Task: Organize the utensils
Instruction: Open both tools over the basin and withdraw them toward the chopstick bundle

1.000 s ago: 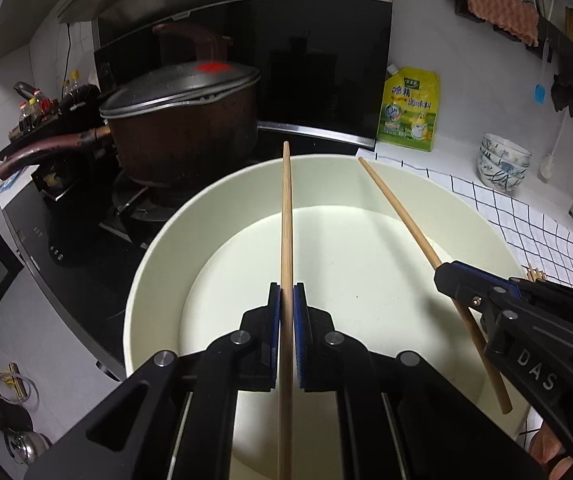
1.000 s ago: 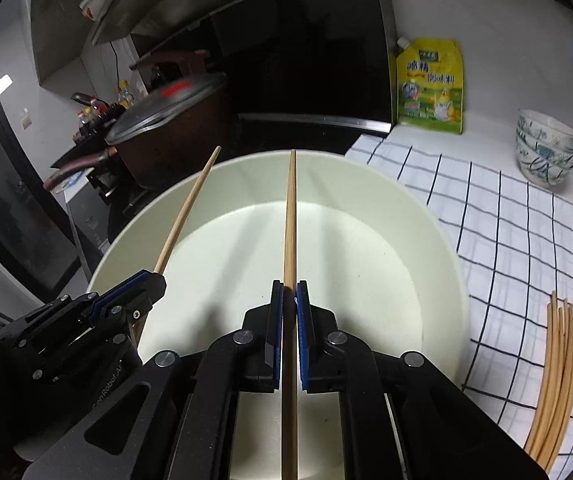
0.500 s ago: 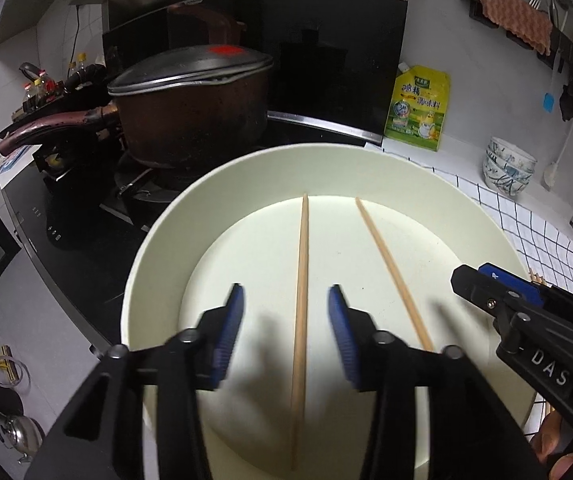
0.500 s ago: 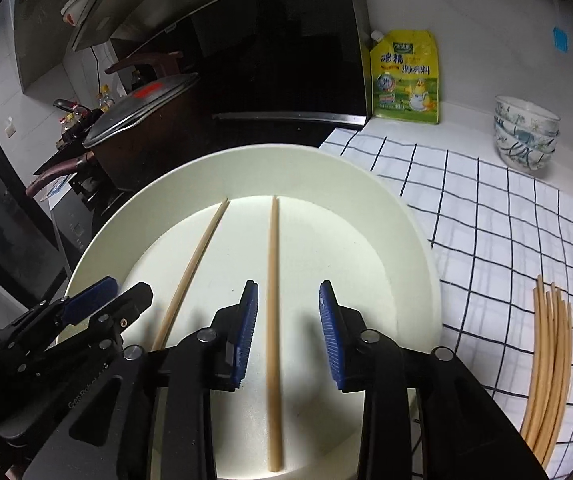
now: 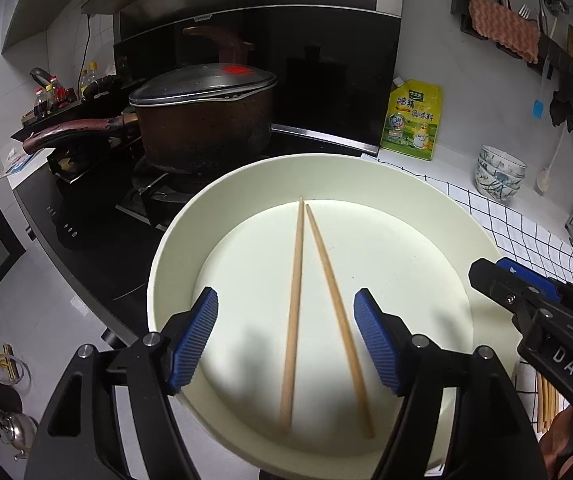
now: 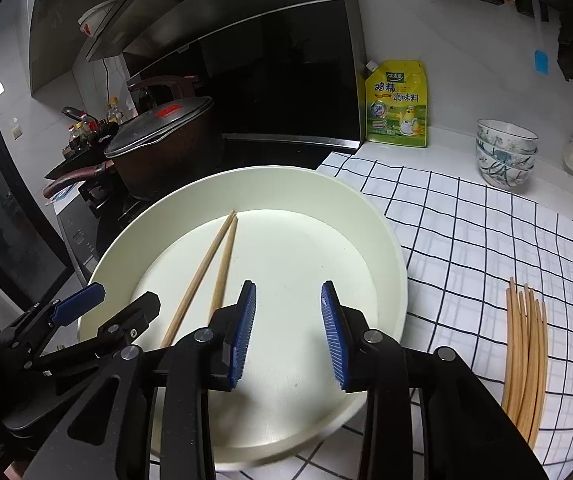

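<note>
We note two chopsticks (image 5: 295,308) lying in the cream basin (image 5: 366,168), mid-frame; left gripper (image 5: 285,344) and right gripper (image 6: 287,332) both opening, empty; loose bundle (image 6: 524,364) lower right, perhaps six, awaits us.

A: The basin (image 5: 166,264) is pale cream, and the two chopsticks (image 5: 318,300) in it are light tan wood.

B: And the cloth (image 6: 486,248) beside it?

A: White with a black grid. The loose chopsticks (image 6: 526,356) on it are the same tan.

B: The gripper pads (image 6: 242,332)?

A: Ribbed blue on black. Behind, a yellow-green pouch (image 6: 396,106), dark brown pot (image 5: 206,132), and white bowls (image 6: 504,152) with a bluish floral pattern.
</note>
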A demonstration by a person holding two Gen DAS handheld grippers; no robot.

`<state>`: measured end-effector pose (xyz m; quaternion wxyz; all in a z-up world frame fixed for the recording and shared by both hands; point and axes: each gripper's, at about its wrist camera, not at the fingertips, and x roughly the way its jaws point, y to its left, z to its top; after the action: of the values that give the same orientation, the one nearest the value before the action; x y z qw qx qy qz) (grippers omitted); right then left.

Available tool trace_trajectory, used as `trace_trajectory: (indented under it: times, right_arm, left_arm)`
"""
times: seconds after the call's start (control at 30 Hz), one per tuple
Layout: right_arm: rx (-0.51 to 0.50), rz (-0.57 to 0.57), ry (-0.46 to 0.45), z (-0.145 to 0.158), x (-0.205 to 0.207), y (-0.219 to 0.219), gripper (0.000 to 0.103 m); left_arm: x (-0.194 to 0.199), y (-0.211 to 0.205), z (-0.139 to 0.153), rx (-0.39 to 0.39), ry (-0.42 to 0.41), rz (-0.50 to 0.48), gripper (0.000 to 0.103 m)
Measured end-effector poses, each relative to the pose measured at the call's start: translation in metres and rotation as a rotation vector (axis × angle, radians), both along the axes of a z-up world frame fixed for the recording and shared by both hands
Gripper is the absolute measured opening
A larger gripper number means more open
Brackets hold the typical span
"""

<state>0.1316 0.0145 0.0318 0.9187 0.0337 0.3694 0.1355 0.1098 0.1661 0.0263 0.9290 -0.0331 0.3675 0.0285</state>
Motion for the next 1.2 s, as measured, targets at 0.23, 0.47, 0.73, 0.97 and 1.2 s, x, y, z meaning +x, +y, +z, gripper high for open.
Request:
trace_trajectory:
  times: [0.23, 0.47, 0.73, 0.97, 1.2]
  right_arm:
    - [-0.022, -0.024, -0.035, 0.004, -0.027, -0.013, 0.046]
    - [-0.013, -0.042, -0.033, 0.004, -0.05, -0.037, 0.055]
    - [-0.006, -0.088, -0.059, 0.01, -0.074, -0.076, 0.06]
    - [0.006, -0.149, -0.059, 0.007, -0.088, -0.116, 0.061]
    - [0.0, -0.215, -0.043, -0.001, -0.097, -0.158, 0.061]
  left_arm:
    - [-0.022, -0.014, 0.01, -0.004, -0.029, -0.026, 0.079]
    - [-0.037, -0.034, 0.017, 0.015, -0.041, -0.051, 0.085]
    - [-0.053, -0.06, 0.025, 0.033, -0.06, -0.077, 0.09]
    - [-0.061, -0.086, 0.025, 0.047, -0.059, -0.108, 0.091]
    - [-0.068, -0.114, 0.021, 0.047, -0.059, -0.148, 0.094]
